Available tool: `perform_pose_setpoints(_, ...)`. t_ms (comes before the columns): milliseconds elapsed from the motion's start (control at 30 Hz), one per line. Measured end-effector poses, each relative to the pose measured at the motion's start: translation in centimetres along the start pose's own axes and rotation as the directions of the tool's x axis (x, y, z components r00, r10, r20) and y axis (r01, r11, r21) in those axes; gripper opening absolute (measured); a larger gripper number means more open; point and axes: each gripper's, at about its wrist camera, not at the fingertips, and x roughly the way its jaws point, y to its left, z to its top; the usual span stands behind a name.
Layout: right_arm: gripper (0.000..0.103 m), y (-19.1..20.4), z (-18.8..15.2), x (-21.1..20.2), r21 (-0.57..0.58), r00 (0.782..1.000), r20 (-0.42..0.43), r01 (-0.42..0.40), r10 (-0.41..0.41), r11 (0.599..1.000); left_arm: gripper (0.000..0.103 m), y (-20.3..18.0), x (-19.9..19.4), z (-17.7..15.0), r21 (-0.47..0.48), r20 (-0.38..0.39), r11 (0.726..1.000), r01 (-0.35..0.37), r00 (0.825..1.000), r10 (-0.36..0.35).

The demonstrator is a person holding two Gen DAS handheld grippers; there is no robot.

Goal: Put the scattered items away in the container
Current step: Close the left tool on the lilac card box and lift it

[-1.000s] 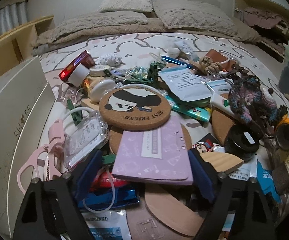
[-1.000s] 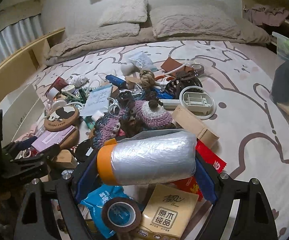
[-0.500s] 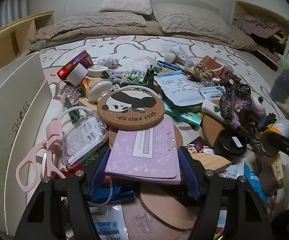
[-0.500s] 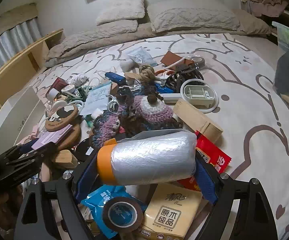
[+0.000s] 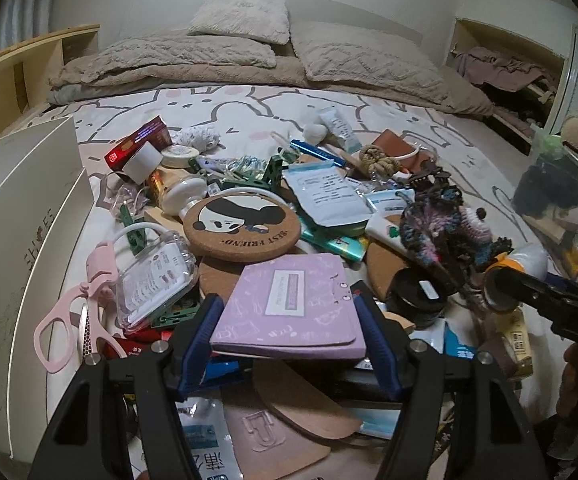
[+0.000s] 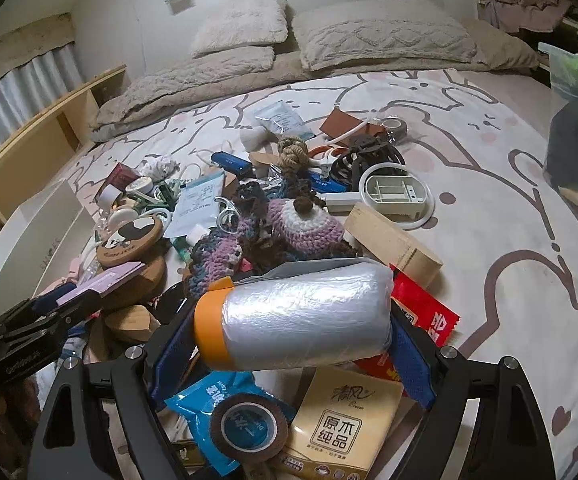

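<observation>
My left gripper [image 5: 288,309] is shut on a purple notebook [image 5: 297,280], its blue pads pressing both side edges, and holds it just above the pile of clutter on the bed. From the right wrist view the same notebook [image 6: 101,280] shows at the far left. My right gripper [image 6: 293,320] is shut on a roll of clear plastic film with an orange end [image 6: 309,312], held crosswise over the pile. The white shoe box [image 5: 21,216] stands open at the left edge of the bed.
A panda cork coaster [image 5: 242,226], pink scissors [image 5: 69,320] and a clear case lie just beyond the notebook. Crocheted yarn pieces [image 6: 301,224], a wooden box [image 6: 393,244], a tissue pack [image 6: 341,428] and a tape roll [image 6: 249,424] surround the right gripper. Pillows lie at the far end.
The left jaws closed onto the purple notebook's edges and raised it a little off the pile. The right gripper stayed put with the film roll.
</observation>
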Motion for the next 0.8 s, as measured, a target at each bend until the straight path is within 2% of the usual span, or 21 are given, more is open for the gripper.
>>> perform_pose_setpoints(500, 0.087, -0.4, 0.1, -0.2, 0.035, 1.000, 0.000, -0.006, 0.006, 0.999, 0.067, 0.0, -1.9, 0.6, -0.017, 0.056, 0.999, 0.046, 0.997, -0.045)
perform_pose_setpoints(800, 0.087, -1.0, 0.1, -0.3, 0.065, 1.000, 0.006, -0.003, 0.003, 0.998, 0.066, 0.5, -2.5, 0.8, -0.038, 0.088, 0.999, 0.031, 0.996, -0.028)
